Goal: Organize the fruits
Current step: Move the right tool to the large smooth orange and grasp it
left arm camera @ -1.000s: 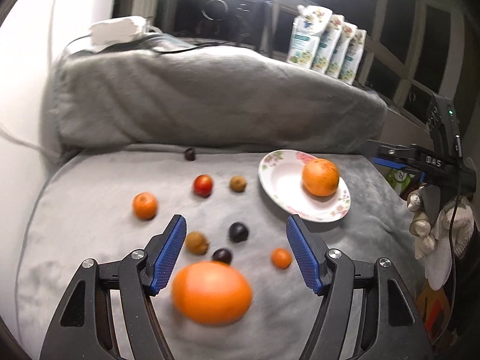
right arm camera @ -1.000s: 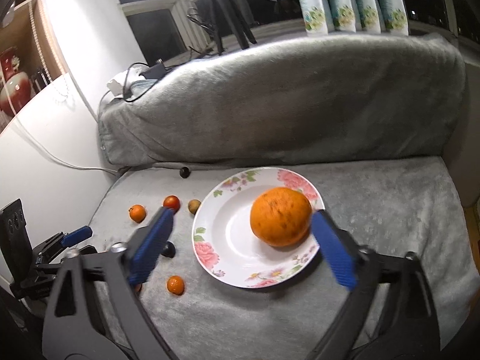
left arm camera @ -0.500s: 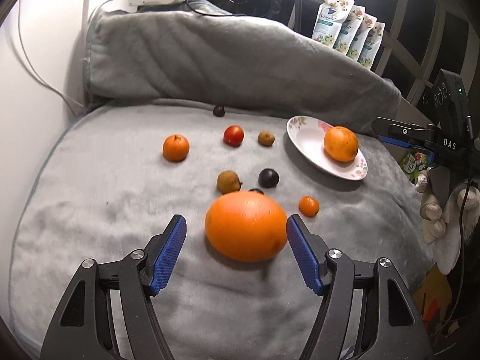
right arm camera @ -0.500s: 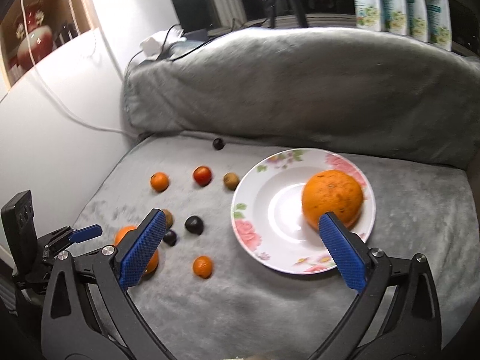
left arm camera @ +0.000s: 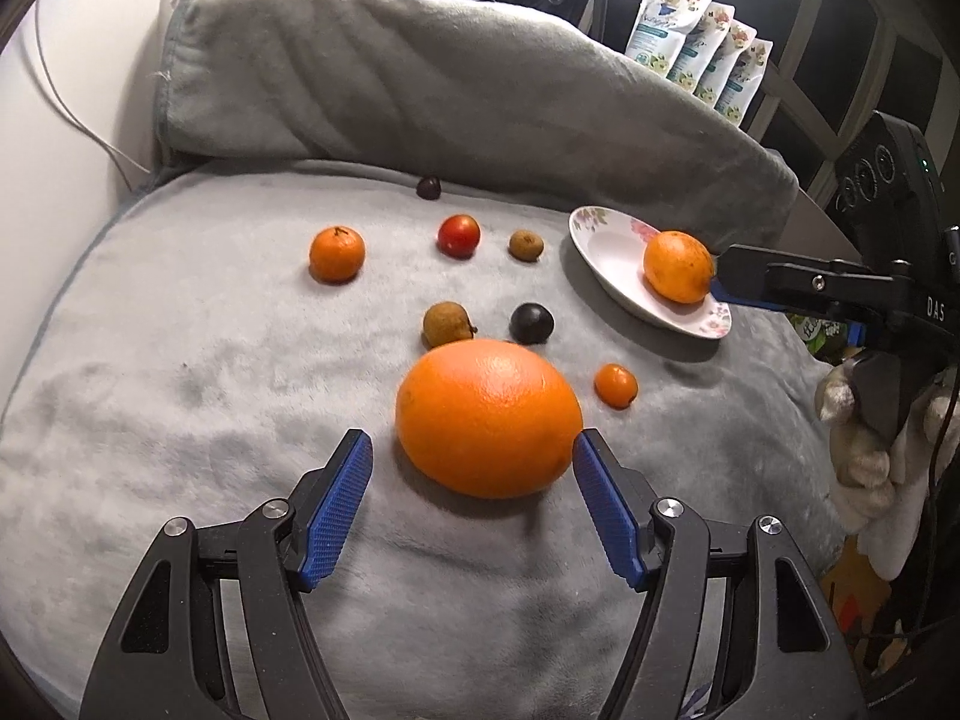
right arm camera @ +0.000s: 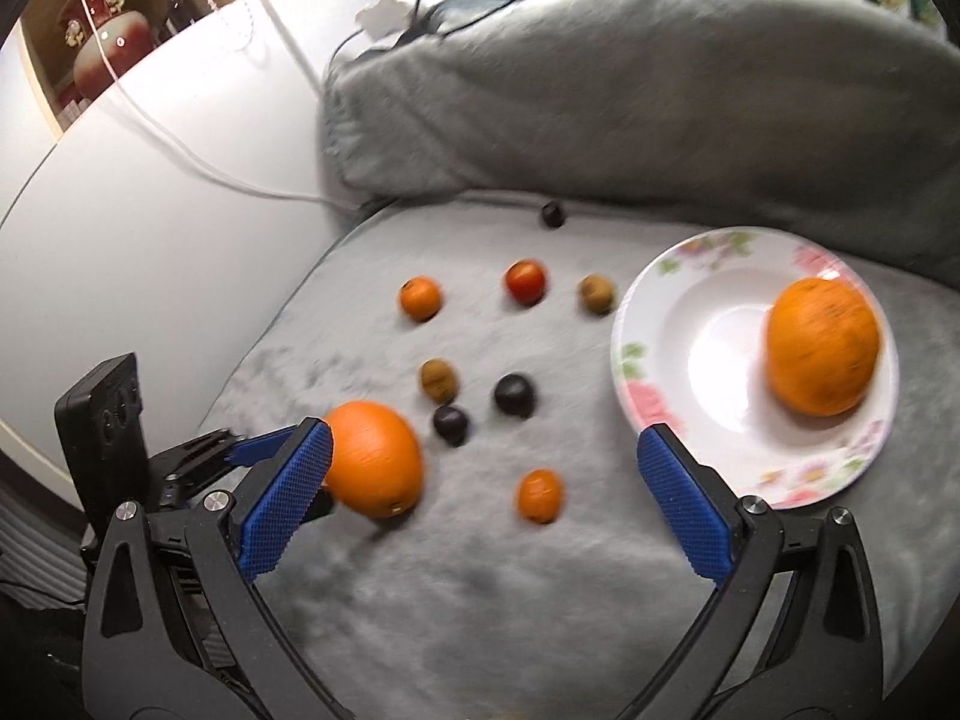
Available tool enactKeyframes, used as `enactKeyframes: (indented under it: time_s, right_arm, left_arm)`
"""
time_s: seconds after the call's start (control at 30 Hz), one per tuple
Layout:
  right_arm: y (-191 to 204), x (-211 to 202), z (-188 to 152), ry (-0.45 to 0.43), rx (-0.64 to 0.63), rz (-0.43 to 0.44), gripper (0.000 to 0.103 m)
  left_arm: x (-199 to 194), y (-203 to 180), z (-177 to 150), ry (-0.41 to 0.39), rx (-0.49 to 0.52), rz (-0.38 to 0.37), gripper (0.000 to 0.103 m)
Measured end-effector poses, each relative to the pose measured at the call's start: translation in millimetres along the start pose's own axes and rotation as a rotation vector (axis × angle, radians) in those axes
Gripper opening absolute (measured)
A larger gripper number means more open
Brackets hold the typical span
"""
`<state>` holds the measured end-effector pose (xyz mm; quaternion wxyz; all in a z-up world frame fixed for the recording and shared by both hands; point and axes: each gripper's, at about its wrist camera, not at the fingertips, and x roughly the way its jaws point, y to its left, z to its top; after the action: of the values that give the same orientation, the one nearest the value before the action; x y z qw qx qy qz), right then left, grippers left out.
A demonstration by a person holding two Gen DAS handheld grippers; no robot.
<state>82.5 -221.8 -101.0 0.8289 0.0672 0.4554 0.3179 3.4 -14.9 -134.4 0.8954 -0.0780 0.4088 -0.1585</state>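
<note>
A large orange (left arm camera: 487, 417) lies on the grey blanket just ahead of my open left gripper (left arm camera: 471, 468), its right pad at the fruit's side. It also shows in the right wrist view (right arm camera: 373, 457). A floral plate (left arm camera: 606, 252) at the right holds another orange (left arm camera: 678, 267); both show in the right wrist view, plate (right arm camera: 708, 354) and orange (right arm camera: 822, 345). Small fruits lie between: a mandarin (left arm camera: 336, 254), a red fruit (left arm camera: 459, 235), brown fruits (left arm camera: 445, 324), a dark plum (left arm camera: 531, 323), a small orange (left arm camera: 615, 384). My right gripper (right arm camera: 483, 474) is open and empty above the small orange (right arm camera: 540, 495).
A rolled grey cushion (left arm camera: 420, 84) backs the blanket. A white wall with a cable (right arm camera: 198, 162) is at the left. Pouches (left arm camera: 696, 60) stand on the sill behind. A dark fruit (left arm camera: 429, 186) lies by the cushion. The right gripper's body (left arm camera: 840, 294) reaches in from the right.
The left gripper has moved forward and down to the large orange, which now sits between its open pads. The right gripper has drawn back and swung left, away from the plate.
</note>
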Motion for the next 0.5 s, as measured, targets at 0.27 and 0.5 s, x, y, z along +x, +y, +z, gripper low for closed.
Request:
enactKeyframes:
  time_s: [0.27,0.5]
  right_arm:
    - [17.8,35.8,-2.3,0.102,0.009,0.098,0.103]
    - [26.5,66.1,-7.6,0.186,0.026,0.149,0.103]
  left_arm:
    - [8.5,1.6,-4.5,0.02,-0.005,-0.04,0.076]
    - [16.3,2.0,-6.2,0.037,-0.013,-0.063,0.077]
